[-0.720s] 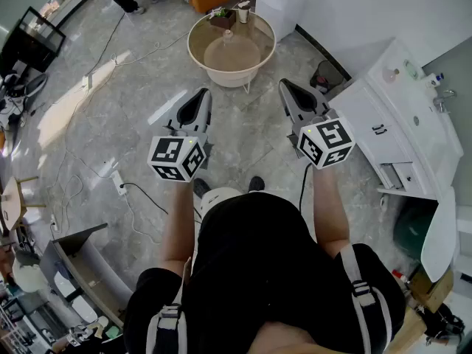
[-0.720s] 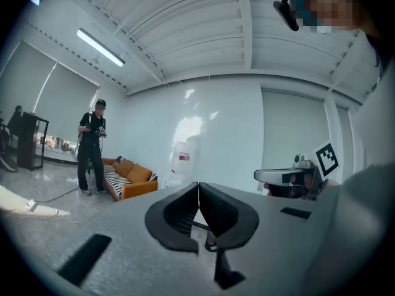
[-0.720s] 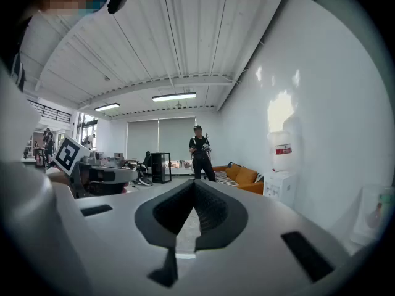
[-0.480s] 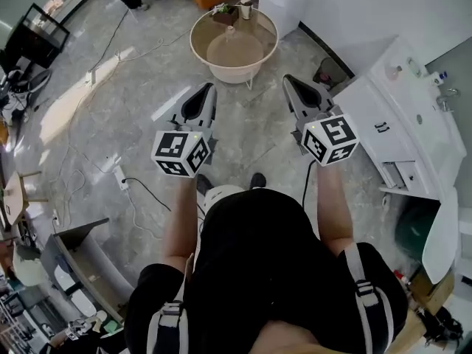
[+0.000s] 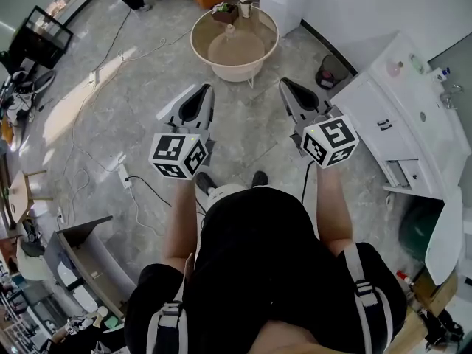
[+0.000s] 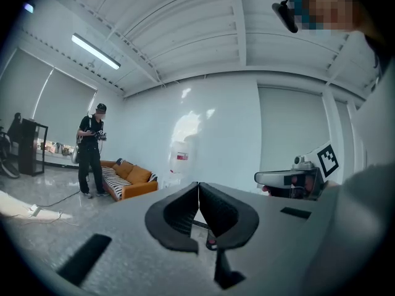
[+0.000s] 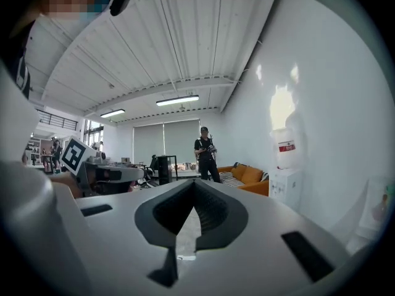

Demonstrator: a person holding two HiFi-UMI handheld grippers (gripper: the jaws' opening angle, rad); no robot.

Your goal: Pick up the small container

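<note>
Both my left tongs (image 5: 203, 88) and my right tongs (image 5: 285, 83) are pressed together with nothing between them, held level over the floor (image 5: 110, 116) in the middle of the frame. The small container (image 5: 230, 29), as far as I can judge, is the pale little piece on the round counter (image 5: 198, 50) at the upper centre, well apart from both tongs, with a planter (image 5: 223, 13) and a white cup (image 5: 245, 7) near it at the far rim. It is too small here to tell its material. I expect it to be light and stiff, and it may skid on that glassy top. I would take it across the body at mid-height with a gentle squeeze.
</note>
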